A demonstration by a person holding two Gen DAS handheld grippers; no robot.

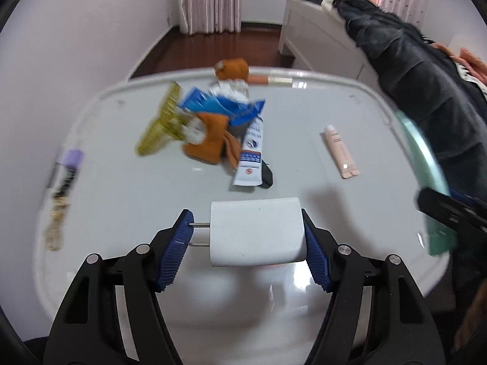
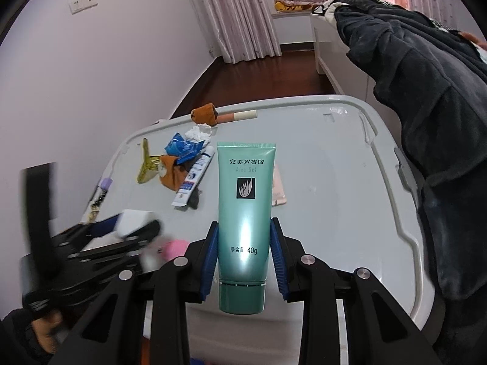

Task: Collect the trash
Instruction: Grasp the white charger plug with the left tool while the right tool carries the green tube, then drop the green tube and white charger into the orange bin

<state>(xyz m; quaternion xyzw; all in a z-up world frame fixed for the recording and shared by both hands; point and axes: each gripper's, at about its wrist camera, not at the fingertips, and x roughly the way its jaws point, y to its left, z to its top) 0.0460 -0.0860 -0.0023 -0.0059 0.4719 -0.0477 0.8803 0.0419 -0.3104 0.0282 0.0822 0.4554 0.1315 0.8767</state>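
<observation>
My left gripper (image 1: 246,234) is shut on a white plug adapter (image 1: 255,232), held above the near part of the grey table (image 1: 304,158); its prongs point left. My right gripper (image 2: 245,252) is shut on a green aloe gel tube (image 2: 243,213), held upright, cap down. A trash pile lies at the table's far left: blue wrappers (image 1: 219,106), crumpled white tissue (image 1: 229,89), orange cloth (image 1: 210,143), a yellow-green clip (image 1: 161,121) and a white-blue tube (image 1: 251,155). The pile also shows in the right wrist view (image 2: 182,149).
A pink tube (image 1: 339,150) lies right of the pile. A purple-capped item with a keychain (image 1: 62,182) lies at the left edge. An orange object (image 1: 231,68) and a pen-like stick (image 1: 274,79) sit at the far edge. A dark robe (image 1: 426,76) hangs at right.
</observation>
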